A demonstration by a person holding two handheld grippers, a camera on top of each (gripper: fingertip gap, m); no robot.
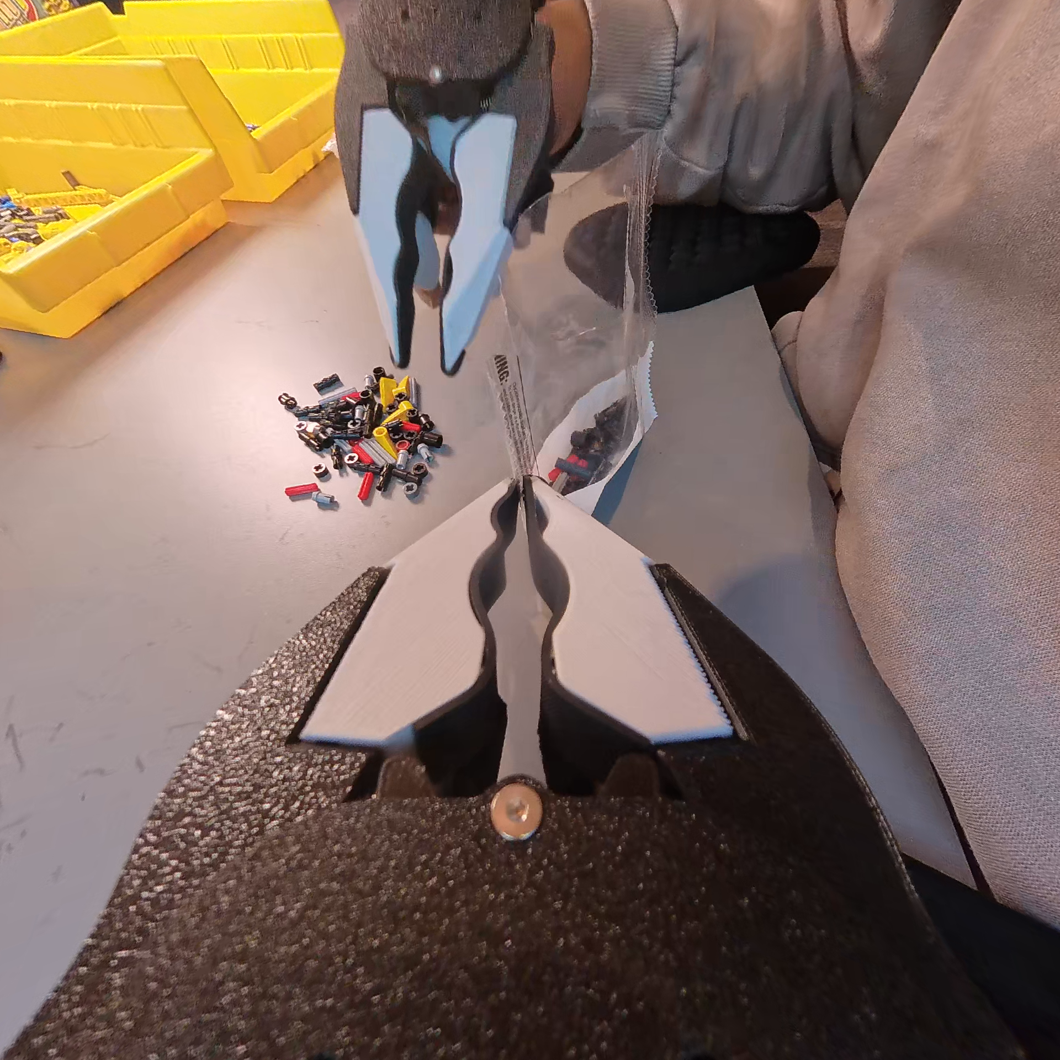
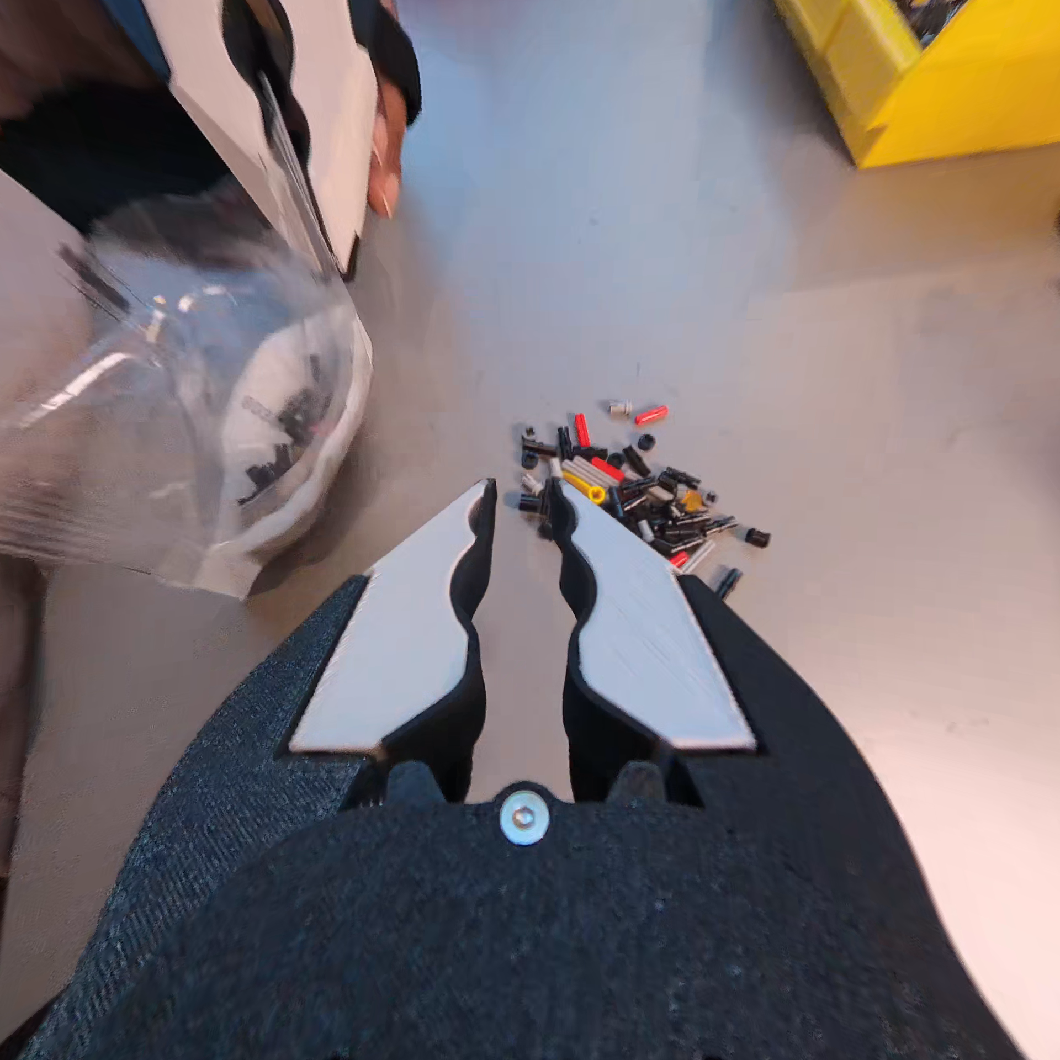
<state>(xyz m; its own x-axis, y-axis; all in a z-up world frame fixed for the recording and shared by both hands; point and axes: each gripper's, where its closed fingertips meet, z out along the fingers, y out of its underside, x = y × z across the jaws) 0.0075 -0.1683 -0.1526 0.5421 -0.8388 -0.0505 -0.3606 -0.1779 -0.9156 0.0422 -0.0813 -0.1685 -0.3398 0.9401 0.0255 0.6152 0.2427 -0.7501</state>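
The left gripper (image 1: pixel 523 484) pinches the edge of a clear bag (image 1: pixel 579 344), fingers pressed together on the film. Only the left wrist view shows the bag's serrated seam, its printed strip and the black and red parts pooled in its white lower corner; the right wrist view shows the bag (image 2: pixel 189 413) blurred, crinkled and glossy. The right gripper (image 2: pixel 522 493) has its fingers spread and holds nothing, its tips just above a pile (image 2: pixel 636 493) of small plastic pins and bushes, black, red, yellow and grey, on the smooth grey table (image 2: pixel 745 287). Yellow bins (image 1: pixel 115 172) stand behind. A person's beige sleeve (image 1: pixel 946 401) fills the left view's right side.
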